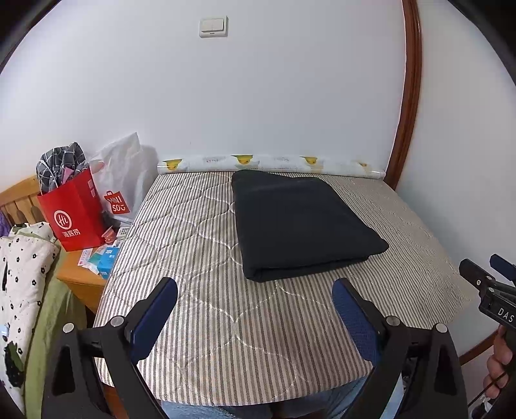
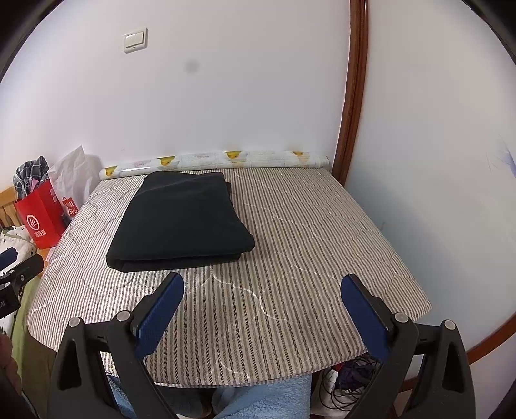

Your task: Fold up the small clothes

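Here, the folded black garment [image 1: 300, 222] lies flat on the striped quilted pad [image 1: 200, 309], a neat rectangular stack toward the far side, its back edge near the duck-print roll [image 1: 271, 162] that runs along the wall. From my left gripper [image 1: 254, 290] the stack sits straight ahead, just beyond the fingertips, not touching them. From my right gripper [image 2: 262, 287] the garment lies ahead and to the left, its near corner close to the left blue pad [image 2: 161, 316] but apart from it. Both grippers stand wide apart at the jaws, holding nothing, hovering over the pad's near part. Left of the pad: a red paper bag [image 1: 75, 212], a white plastic bag [image 1: 124, 180], small boxes on a wooden nightstand [image 1: 80, 277]. A light switch [image 1: 213, 26] sits high on the white wall.
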Motion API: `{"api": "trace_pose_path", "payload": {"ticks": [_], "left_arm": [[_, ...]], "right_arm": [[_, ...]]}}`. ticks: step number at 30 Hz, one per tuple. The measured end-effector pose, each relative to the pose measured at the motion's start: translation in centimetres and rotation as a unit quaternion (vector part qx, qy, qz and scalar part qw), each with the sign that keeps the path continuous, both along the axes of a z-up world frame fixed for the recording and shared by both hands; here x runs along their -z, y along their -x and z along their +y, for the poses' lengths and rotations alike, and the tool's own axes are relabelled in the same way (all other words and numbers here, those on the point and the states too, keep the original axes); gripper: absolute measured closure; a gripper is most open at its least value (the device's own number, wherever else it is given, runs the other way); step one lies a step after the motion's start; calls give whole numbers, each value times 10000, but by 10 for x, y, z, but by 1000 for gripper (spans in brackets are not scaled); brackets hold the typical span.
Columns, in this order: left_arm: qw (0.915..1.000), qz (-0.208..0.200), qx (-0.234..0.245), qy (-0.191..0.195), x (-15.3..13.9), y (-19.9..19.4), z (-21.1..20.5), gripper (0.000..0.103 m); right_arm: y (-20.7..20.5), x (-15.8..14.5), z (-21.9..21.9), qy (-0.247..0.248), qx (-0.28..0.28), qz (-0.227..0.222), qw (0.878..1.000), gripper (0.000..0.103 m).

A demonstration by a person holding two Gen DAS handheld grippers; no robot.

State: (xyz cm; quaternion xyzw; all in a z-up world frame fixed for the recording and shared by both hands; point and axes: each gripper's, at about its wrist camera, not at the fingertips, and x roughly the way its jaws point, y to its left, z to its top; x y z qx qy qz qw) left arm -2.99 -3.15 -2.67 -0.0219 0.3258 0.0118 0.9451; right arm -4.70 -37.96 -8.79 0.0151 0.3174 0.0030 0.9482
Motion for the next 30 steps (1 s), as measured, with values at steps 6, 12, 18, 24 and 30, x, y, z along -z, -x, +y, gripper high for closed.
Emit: {"api": "trace_pose_path", "payload": {"ticks": [6, 12, 18, 24, 30], "left_arm": [[10000, 1, 17, 12, 0, 1, 0, 6], [10000, -7, 21, 18, -1, 1, -1, 6], [10000, -12, 58, 8, -1, 3, -4, 6], [10000, -29, 72, 13, -2, 3, -5, 6], [10000, -40, 50, 55, -3, 2, -2, 5]], "right_arm": [[1, 0, 3, 1, -17, 2, 10000, 6], [0, 0, 2, 0, -23, 3, 10000, 6], [1, 0, 2, 3, -22, -15, 10000, 6], [3, -1, 2, 4, -28, -29, 10000, 6], [3, -1, 2, 0, -41, -26, 10000, 6]]}}
